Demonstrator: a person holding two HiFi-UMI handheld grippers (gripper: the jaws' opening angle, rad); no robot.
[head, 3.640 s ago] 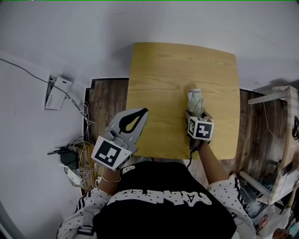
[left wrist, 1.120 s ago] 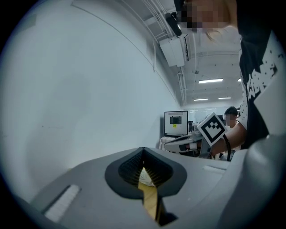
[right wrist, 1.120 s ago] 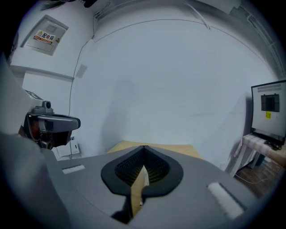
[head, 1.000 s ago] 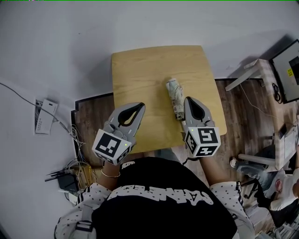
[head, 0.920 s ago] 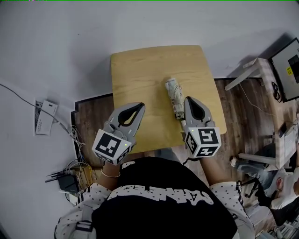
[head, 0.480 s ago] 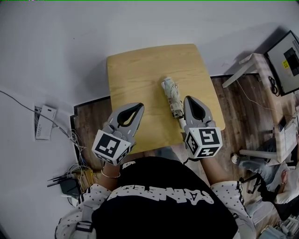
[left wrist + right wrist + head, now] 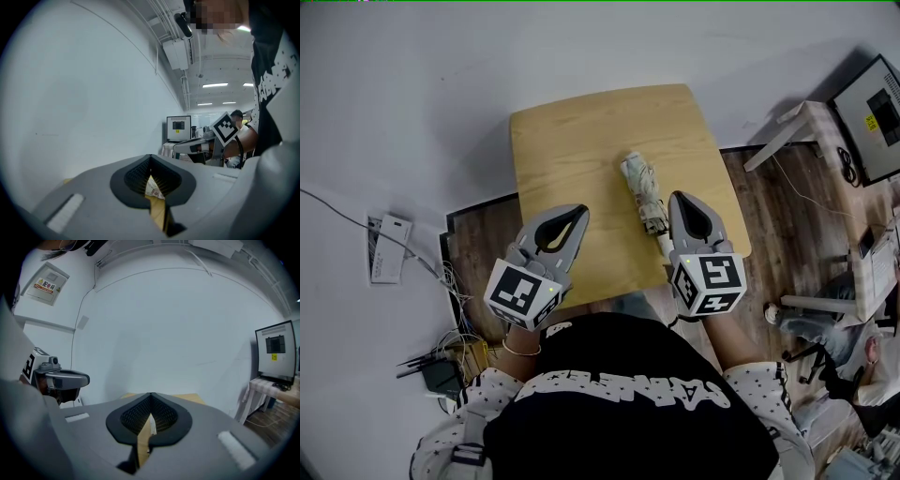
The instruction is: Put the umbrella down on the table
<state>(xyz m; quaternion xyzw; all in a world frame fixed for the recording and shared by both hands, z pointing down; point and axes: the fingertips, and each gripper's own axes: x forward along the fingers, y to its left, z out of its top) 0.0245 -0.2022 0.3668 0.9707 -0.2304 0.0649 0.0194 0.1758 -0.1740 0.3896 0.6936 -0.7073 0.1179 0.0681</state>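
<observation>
Pale wall [image 7: 441, 75], dark wood-pattern floor [image 7: 483, 244], loose wiring and a monitor [image 7: 867, 122].
In the head view a white box [image 7: 382, 248] is fixed on the wall at the left, with a thin cable running to it. Below it a tangle of cables [image 7: 459, 295] gathers near a small black device [image 7: 441, 375]. At the right the monitor stands on a white stand [image 7: 787, 136], and a chair base [image 7: 811, 314] rests on the floor nearer the camera. The right gripper view shows a labelled sign [image 7: 46, 284] high on the wall, and the left gripper view shows ceiling strip lights [image 7: 215, 85].

Folded patterned umbrella [image 7: 644, 194] flat on table [image 7: 581, 145]
</observation>
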